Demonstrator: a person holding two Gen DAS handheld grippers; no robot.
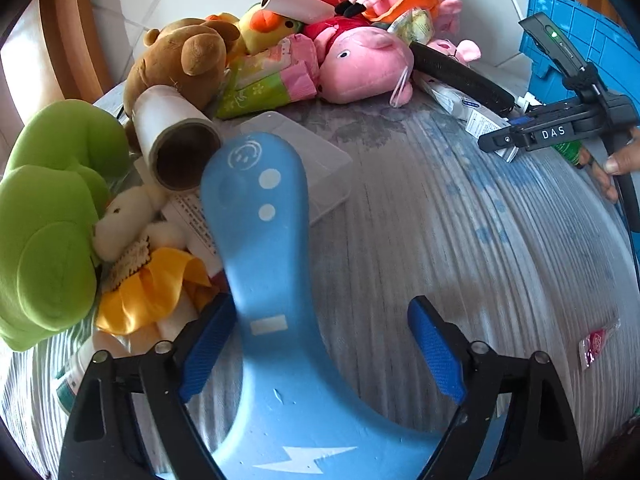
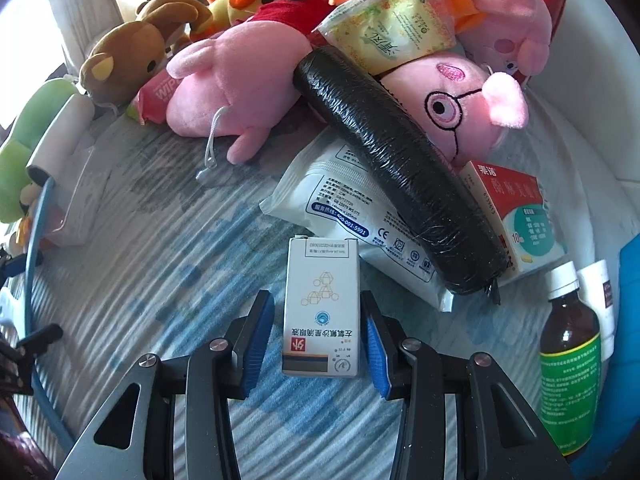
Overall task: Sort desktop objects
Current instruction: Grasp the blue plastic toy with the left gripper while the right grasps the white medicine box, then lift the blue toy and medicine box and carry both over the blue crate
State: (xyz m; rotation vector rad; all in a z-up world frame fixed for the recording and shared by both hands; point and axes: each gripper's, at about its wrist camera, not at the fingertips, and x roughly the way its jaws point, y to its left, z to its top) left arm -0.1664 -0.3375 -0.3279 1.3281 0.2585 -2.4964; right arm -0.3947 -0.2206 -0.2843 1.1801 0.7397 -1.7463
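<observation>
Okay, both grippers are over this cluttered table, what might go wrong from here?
1. The brown bottle stands upright close to the right gripper, whose jaws flank the small white box; a sideways swing could topple it.
2. The blue curved piece sits off-centre in the open left gripper, against one pad; closing may twist it into the cardboard tube near its far end.

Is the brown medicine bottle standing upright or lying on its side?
Upright. The brown bottle stands on the tablecloth with its white cap on top.
</observation>
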